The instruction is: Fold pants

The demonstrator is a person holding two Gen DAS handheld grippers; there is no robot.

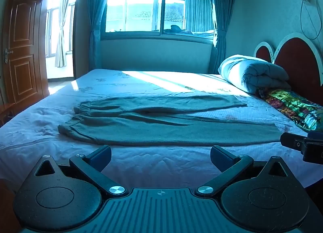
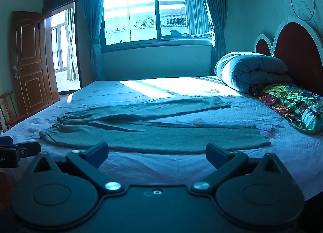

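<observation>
Grey-green pants (image 1: 161, 124) lie spread flat on the bed (image 1: 157, 164), waistband at the left, both legs stretching right. They also show in the right wrist view (image 2: 153, 134). My left gripper (image 1: 160, 157) is open and empty, just short of the near pant leg's edge. My right gripper (image 2: 156, 153) is open and empty, also just before that near edge. The right gripper shows at the right edge of the left wrist view (image 1: 302, 147); the left gripper shows at the left edge of the right wrist view (image 2: 18, 152).
A rolled grey quilt (image 1: 254, 73) and a colourful pillow (image 1: 296, 108) lie by the red headboard (image 1: 296, 61) at the right. A window with curtains (image 1: 157, 7) is behind the bed, an open wooden door (image 1: 22, 47) at the left, a chair (image 2: 10, 110) beside it.
</observation>
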